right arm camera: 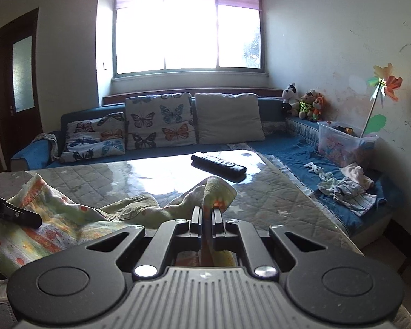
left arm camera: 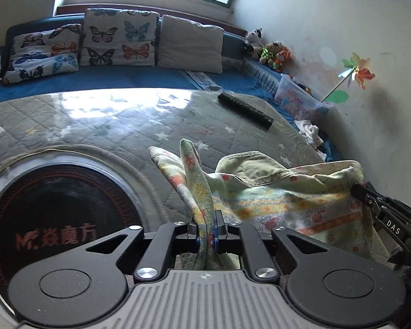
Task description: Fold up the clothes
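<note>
Left tongs: clenched on a bunched edge of the patterned garment, the cloth rising between the blue-padded fingers and standing up beyond them in a twisted loop. Right tongs: likewise clenched on another part of the same garment, a fold of which passes between the two black fingers and bulges out past the tips. The garment is a pale yellow-green piece printed with orange dots, striped bands and small cartoon figures, with a plain olive panel showing on top (which part of the garment this is cannot be told). It lies rumpled on the near side of the worktop, stretched between the two tongs. In the left wrist view the right tongs enter from the right edge, their tip buried in the cloth; in the right wrist view the left tongs enter from the left edge, resting on the fabric. The worktop is covered with a grey quilted star-print cloth under a glossy sheet reflecting the window. A black remote control lies on the far part of the worktop, well apart from the garment. A round black cooktop with red lettering is set into the worktop just left of the left tongs. Beyond stands a blue sofa bearing butterfly-print cushions, with small clothes heaped on its right-hand section.
</note>
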`<move>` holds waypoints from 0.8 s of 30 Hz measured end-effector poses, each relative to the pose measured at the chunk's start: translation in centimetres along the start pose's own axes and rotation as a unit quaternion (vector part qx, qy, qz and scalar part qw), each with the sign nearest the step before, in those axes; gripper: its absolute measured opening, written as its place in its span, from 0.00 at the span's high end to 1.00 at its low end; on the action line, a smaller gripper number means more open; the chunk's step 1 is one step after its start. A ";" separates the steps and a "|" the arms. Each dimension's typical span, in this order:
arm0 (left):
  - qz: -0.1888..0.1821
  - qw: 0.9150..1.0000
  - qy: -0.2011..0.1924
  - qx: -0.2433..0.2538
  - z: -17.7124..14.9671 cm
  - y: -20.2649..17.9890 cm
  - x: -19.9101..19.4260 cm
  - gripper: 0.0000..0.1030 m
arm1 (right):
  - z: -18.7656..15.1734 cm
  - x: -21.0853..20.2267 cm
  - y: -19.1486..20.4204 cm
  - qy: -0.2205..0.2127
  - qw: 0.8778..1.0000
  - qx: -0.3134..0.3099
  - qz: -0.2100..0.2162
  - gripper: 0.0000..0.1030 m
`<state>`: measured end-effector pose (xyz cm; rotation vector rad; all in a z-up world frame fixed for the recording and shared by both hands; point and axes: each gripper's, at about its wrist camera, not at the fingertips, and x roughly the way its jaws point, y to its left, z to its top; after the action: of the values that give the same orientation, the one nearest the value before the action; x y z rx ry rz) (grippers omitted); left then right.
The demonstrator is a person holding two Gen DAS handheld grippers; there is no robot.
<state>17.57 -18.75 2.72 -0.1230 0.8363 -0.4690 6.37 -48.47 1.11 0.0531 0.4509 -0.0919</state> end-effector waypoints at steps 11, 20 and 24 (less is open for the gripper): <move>0.026 0.999 0.034 0.012 -0.8 -0.4 2.9 0.87 | -1.9 2.4 -0.8 0.045 0.999 0.008 -0.025 0.93; 0.068 0.997 0.025 0.015 -0.8 0.6 2.9 0.61 | -1.9 2.8 -0.5 0.050 0.999 0.004 -0.017 0.91; 0.070 0.997 0.024 0.015 -0.5 0.9 3.1 0.61 | -1.9 4.1 0.7 0.065 0.998 -0.002 0.012 0.91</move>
<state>19.31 -19.26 -0.07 -0.0260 0.8780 -0.3536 9.31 -47.98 -2.43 0.0605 0.5808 -0.0633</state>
